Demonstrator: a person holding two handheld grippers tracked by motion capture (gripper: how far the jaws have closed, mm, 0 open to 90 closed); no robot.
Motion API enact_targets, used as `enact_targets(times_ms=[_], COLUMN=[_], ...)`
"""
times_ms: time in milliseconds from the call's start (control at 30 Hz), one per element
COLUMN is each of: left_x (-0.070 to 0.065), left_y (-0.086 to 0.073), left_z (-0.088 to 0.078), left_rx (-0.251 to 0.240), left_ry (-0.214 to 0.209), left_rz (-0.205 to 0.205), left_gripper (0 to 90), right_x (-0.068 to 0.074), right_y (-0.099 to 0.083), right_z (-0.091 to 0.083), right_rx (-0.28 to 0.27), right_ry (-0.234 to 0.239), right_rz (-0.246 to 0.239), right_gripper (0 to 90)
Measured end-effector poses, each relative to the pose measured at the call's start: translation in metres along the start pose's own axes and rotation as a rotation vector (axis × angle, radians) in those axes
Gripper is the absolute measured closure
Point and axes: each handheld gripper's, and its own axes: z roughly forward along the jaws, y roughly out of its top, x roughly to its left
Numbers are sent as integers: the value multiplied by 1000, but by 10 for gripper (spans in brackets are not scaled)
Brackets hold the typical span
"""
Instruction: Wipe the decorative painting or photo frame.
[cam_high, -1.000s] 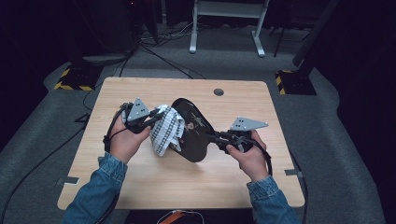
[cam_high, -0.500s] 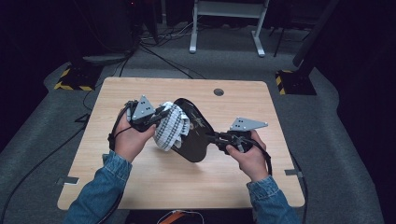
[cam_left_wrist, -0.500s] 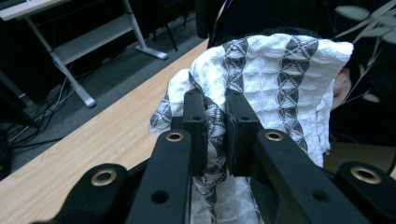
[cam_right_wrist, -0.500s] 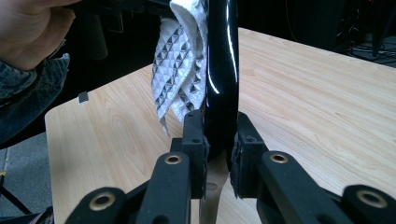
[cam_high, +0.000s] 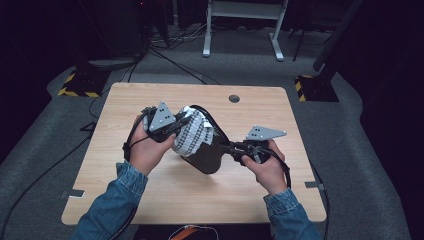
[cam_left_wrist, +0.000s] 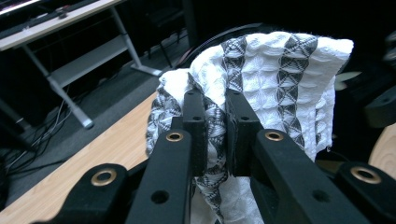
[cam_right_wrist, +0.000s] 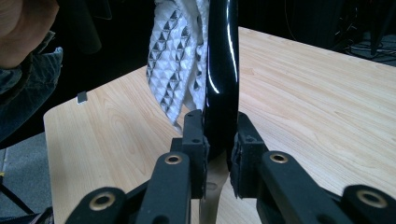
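1. The pan (cam_high: 207, 152) is black and glossy. It is held tilted on edge above the middle of the worktop (cam_high: 150, 200), at the centre of the high view. Whether its lower rim touches the worktop cannot be told.
2. No loose item is seen inside the pan. The cloth (cam_high: 192, 132), white with dark patterned stripes, lies bunched against the pan's upper left face in the high view.
3. The left gripper (cam_high: 180, 122) is at centre left of the high view, held in the left hand (cam_high: 147, 150). Its jaws are closed tight on a fold of the cloth.
4. In the left gripper view, the cloth (cam_left_wrist: 271, 79) fills the centre and upper right of the frame. One dark stripe is clamped between the two pads of the left gripper (cam_left_wrist: 217, 135). The rest of the cloth rises above and hangs below the jaws.
5. The right gripper (cam_high: 232, 149) is at centre right of the high view, held in the right hand (cam_high: 267, 167). Its jaws are closed on the right end of the pan.
6. In the right gripper view, the pan (cam_right_wrist: 222, 70) stands edge-on, running up from the right gripper (cam_right_wrist: 219, 140) to the top of the frame. Both pads press on it, one per side.
7. In the same view, the cloth (cam_right_wrist: 180, 60) hangs just left of the pan, touching it, above the worktop (cam_right_wrist: 303, 93).
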Motion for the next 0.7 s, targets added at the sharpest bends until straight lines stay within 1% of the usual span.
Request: enact_targets(times_ms=[33, 100, 133, 200, 300, 333, 367, 467, 533, 600, 700], left_x=[0, -4, -4, -3, 4, 4, 9, 13, 14, 11, 6], left_y=[0, 2, 2, 1, -3, -3, -6, -9, -9, -8, -5], left_z=[0, 2, 2, 2, 1, 1, 1, 1, 1, 1, 2], left_rx=[0, 4, 3, 0, 12, 12, 21, 23, 22, 24, 17], left_ry=[0, 6, 5, 5, 31, 31, 47, 57, 57, 58, 36], left_rz=[0, 23, 22, 15, 2, 2, -6, -17, -23, -18, -15], left_gripper=[810, 810, 810, 810, 811, 811, 811, 811, 811, 811, 810], right_x=[0, 0, 0, 0, 1, 1, 1, 1, 1, 1, 1], right_y=[0, 0, 0, 0, 0, 0, 0, 0, 0, 0, 1], right_z=[0, 0, 0, 0, 0, 0, 0, 0, 1, 1, 1], right_rx=[0, 0, 1, 0, 0, 0, 0, 0, 0, 0, 2], right_ry=[0, -2, -3, -3, -4, -4, -3, -4, -2, -2, -3], right_rz=[0, -1, 0, 1, -1, -1, -1, -1, -1, -1, -2], right_gripper=[790, 790, 790, 790, 789, 789, 789, 789, 789, 789, 789])
